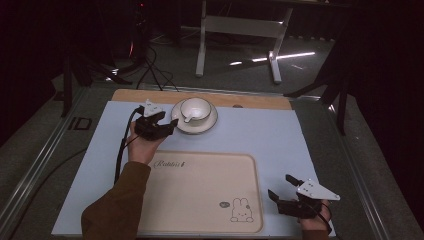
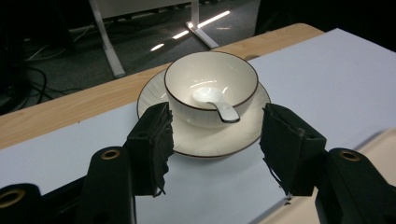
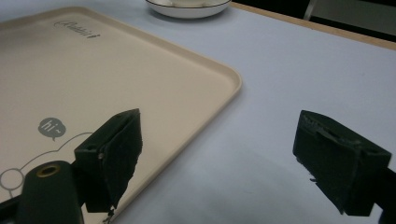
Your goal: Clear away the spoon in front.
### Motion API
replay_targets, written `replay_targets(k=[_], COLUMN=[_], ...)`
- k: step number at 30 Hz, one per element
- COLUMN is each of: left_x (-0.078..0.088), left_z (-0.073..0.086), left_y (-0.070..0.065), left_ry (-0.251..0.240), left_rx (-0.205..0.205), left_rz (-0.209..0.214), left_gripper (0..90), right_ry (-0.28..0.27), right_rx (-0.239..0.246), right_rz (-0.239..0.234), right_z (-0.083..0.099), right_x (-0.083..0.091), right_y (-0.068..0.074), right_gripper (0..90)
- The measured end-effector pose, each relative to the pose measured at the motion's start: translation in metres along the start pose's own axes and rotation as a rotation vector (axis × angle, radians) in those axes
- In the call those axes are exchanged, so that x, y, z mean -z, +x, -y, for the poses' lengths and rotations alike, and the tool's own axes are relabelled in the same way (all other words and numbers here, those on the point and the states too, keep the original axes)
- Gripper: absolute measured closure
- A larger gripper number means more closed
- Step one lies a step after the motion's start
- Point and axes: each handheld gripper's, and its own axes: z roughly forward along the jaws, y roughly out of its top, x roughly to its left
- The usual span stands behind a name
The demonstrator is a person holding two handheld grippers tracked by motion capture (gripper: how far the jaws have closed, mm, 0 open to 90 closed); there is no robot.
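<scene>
Beside saucer (image 1: pixel 194 121), left gripper (image 1: pixel 170 130) spread wide, aligned to take rim; right gripper (image 1: pixel 281 191) wide, idle near tray (image 1: pixel 200 220).

You see a glossy glazed ceramic bowl (image 2: pixel 211 84), saucer (image 2: pixel 205 135) and spoon (image 2: pixel 215 103) at upper centre, a smooth matt beige plastic tray (image 1: pixel 200 192), and rough, frayed black pads (image 2: pixel 156 149).

Upper centre of the frame, the left tool (image 1: pixel 167 127) sits just beside the saucer (image 1: pixel 194 125) holding a bowl (image 1: pixel 195 109); the right tool (image 1: pixel 281 189) hovers lower right.
</scene>
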Motion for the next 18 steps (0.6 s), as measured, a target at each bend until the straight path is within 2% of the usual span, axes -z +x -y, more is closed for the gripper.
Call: replay_targets(k=[3, 9, 18], left_x=[-0.008, -0.018, -0.041], left_z=[-0.003, -0.009, -0.015], left_y=[0.001, 0.001, -0.006], left_ry=[-0.004, -0.008, 0.041], left_rx=[0.018, 0.026, -0.005], left_rz=[-0.006, -0.014, -0.028], left_gripper=[43.1, 43.2, 43.8], right_ry=[0.000, -0.002, -0.002], right_rx=[0.000, -0.001, 0.000], right_rz=[0.000, 0.001, 0.000], right_z=[0.000, 0.000, 0.000], right_x=[0.000, 0.000, 0.000], right_y=[0.000, 0.000, 0.000], right_gripper=[15.3, 15.3, 15.3])
